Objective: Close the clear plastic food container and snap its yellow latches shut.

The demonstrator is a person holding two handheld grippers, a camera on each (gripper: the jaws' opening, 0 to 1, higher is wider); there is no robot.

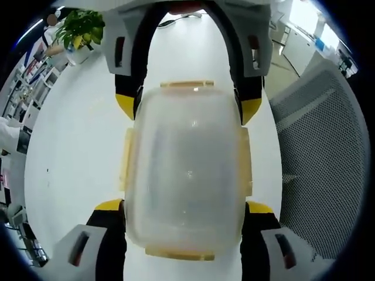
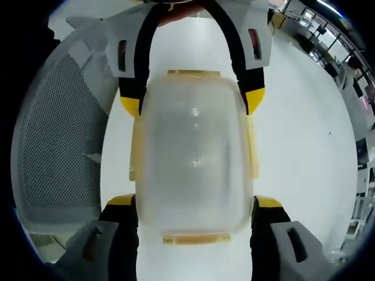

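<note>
- Clear container (image 1: 186,170), lid on, sitting on white desk (image 1: 76,152) beside mesh chair (image 1: 328,158).
- Left gripper (image 1: 186,213) spread, jaws flanking container's near end.
- Right gripper (image 2: 195,211) spread, flanking opposite end.
- Yellow latches (image 1: 186,85) look flared outward.

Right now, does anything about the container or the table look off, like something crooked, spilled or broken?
Nothing stands out. The container sits square on the white table with its lid on, yellow latches lying along its edges, no spill or crack showing. Both grippers frame it at opposite ends.
</note>
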